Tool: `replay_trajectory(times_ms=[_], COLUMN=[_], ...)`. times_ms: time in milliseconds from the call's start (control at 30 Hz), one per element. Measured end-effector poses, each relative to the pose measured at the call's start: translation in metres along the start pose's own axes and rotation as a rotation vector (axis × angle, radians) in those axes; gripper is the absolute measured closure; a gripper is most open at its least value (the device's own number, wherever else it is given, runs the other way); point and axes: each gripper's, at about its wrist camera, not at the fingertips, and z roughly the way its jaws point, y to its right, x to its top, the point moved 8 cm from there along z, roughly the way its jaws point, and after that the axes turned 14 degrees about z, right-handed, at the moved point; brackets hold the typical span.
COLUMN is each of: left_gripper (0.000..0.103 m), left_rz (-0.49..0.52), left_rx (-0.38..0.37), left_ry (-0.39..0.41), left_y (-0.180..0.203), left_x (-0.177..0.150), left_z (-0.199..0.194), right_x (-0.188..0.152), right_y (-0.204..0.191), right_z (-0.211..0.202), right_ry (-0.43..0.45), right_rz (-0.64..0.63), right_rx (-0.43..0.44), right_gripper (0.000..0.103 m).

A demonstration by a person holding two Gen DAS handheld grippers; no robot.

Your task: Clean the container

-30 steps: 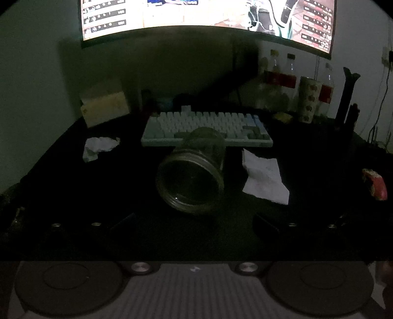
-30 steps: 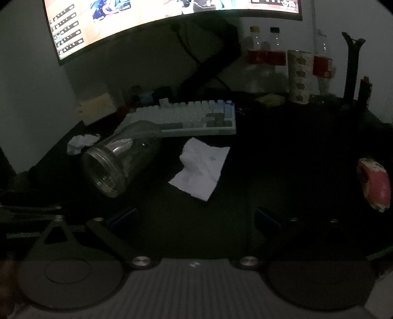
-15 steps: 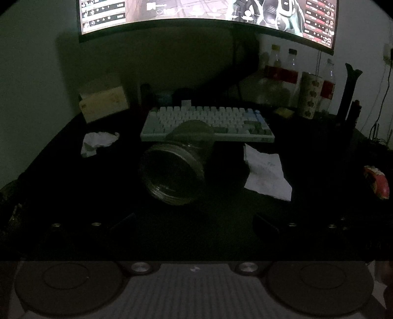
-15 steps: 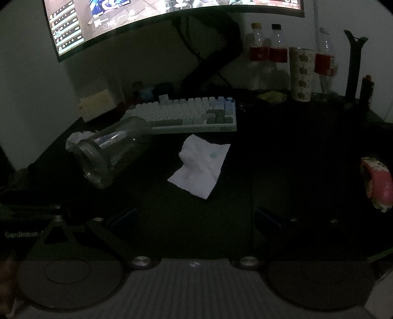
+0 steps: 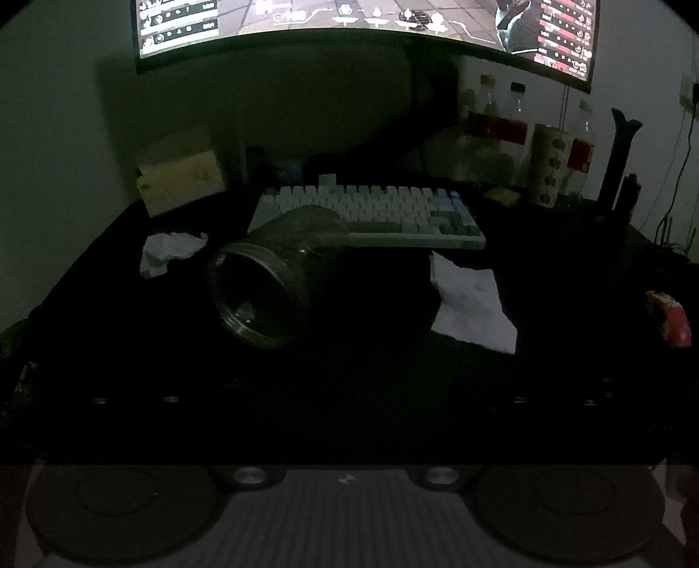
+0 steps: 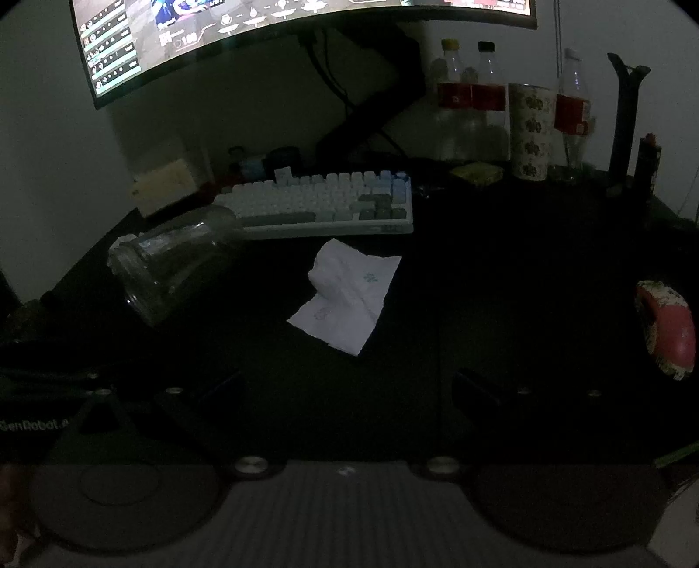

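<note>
A clear glass jar (image 5: 271, 279) lies on its side on the black desk, mouth toward me; it also shows in the right wrist view (image 6: 170, 266) at the left. A flat white tissue (image 5: 472, 301) lies to its right, also in the right wrist view (image 6: 349, 297). My left gripper (image 5: 345, 389) is open and empty, short of the jar. My right gripper (image 6: 345, 384) is open and empty, just short of the tissue. The dark fingers barely show against the desk.
A white keyboard (image 5: 371, 214) sits behind the jar under a lit monitor (image 5: 349, 26). A crumpled tissue (image 5: 168, 251) lies at left by a box (image 5: 179, 179). Bottles and a patterned cup (image 6: 528, 131) stand at back right. A red packet (image 6: 666, 332) lies at right.
The jar has shifted to the left in both views and looks smaller in the left wrist view. The tissue has stayed in place.
</note>
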Motion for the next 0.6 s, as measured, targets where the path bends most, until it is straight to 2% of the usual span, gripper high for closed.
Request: replay_trajectory(times_ms=[600], left_gripper=[0.000], left_rz=[0.000], left_rx=[0.003], left_ry=[-0.014], left_y=[0.0025], left_x=[-0.0008], left_z=[0.0053], right_x=[0.0001], right_y=[0.0019], right_z=[0.0011], right_ry=[0.012], right_rz=[-0.003], right_rx=[-0.004], right_gripper=[0.000])
